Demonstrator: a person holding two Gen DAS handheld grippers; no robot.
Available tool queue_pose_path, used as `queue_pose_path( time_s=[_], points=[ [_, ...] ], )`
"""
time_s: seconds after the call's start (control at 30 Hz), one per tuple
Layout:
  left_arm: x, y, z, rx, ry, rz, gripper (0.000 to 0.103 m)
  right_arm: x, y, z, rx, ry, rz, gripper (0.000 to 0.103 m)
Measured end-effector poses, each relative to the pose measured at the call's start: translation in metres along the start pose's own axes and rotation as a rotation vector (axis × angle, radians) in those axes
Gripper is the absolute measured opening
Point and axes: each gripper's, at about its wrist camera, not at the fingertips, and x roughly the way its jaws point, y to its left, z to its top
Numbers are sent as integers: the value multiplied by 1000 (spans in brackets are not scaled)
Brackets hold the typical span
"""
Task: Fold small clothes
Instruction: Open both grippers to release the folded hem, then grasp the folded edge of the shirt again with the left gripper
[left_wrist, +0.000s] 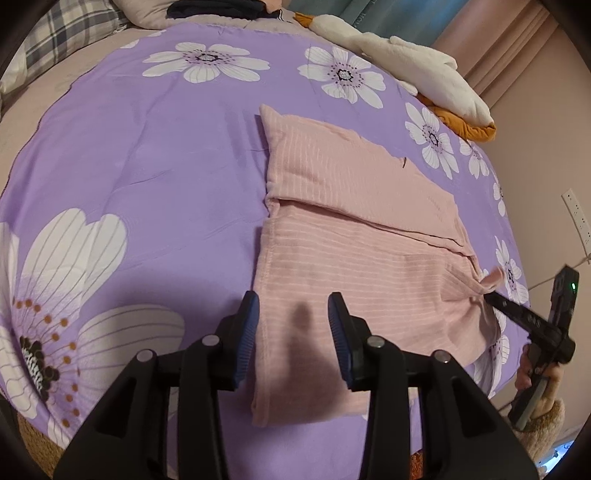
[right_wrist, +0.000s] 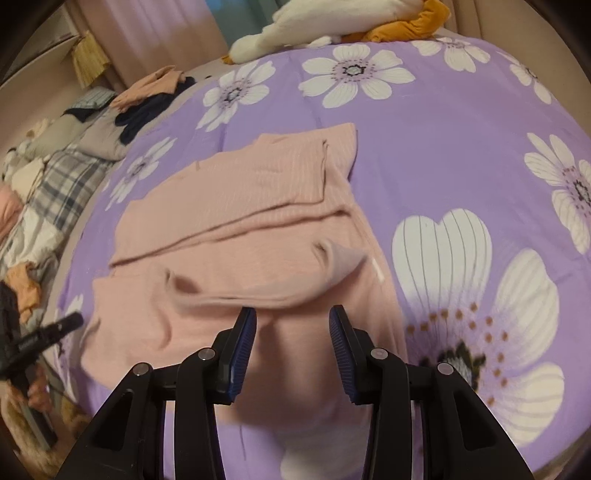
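Left wrist view: left tongs (left_wrist: 291, 314) are hovering above the near left part of the pink ribbed garment (left_wrist: 354, 236), blue pads standing apart with nothing pressed between them, so released. The garment is lying folded on the purple flowered bedspread (left_wrist: 147, 166), right of centre, with an upper fold layer lying across its far half. A small tab of cloth is sticking up at its right edge. The right tongs (left_wrist: 491, 297) are showing at the right edge of this view, tip just beside that tab; contact cannot be told from here. A hand (left_wrist: 532, 373) in a fuzzy sleeve is gripping their handle.

Right wrist view: right tongs (right_wrist: 293, 325) are also standing released, pads apart, hanging over the near edge of the garment (right_wrist: 236, 206), which is blurred here. A rumpled ridge of cloth is lying just beyond the pad tips. The left tongs (right_wrist: 72, 321) are showing at the left edge.

A white and orange plush toy (left_wrist: 406, 62) is lying at the far edge of the bed. A plaid pillow (left_wrist: 62, 33) and dark clothes (right_wrist: 147, 110) are lying at the far left.
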Motion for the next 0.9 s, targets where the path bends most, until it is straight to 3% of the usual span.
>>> queue_pose_path(
  time_s=[0.13,0.2,0.23,0.47,0.53,0.7,0.83,0.9],
  points=[
    [6,0,4,-3,13,8,41,13,-8,11,44,21,-26,41],
    [8,0,5,-3,13,8,55,9,-14,12,64,5,-10,41],
    [8,0,5,-1,11,9,57,4,-17,11,70,-2,-3,41],
    [23,-1,11,17,26,14,56,-8,-33,6,79,15,58,41],
    [28,-3,11,30,26,17,52,-4,-31,3,59,35,53,41],
    [35,-4,12,54,8,52,15,5,-27,0,26,55,36,41],
    [37,-5,10,75,-2,66,11,8,-27,5,12,50,-8,41],
    [36,-5,10,76,-9,64,9,11,-29,8,15,62,11,41]
  ],
)
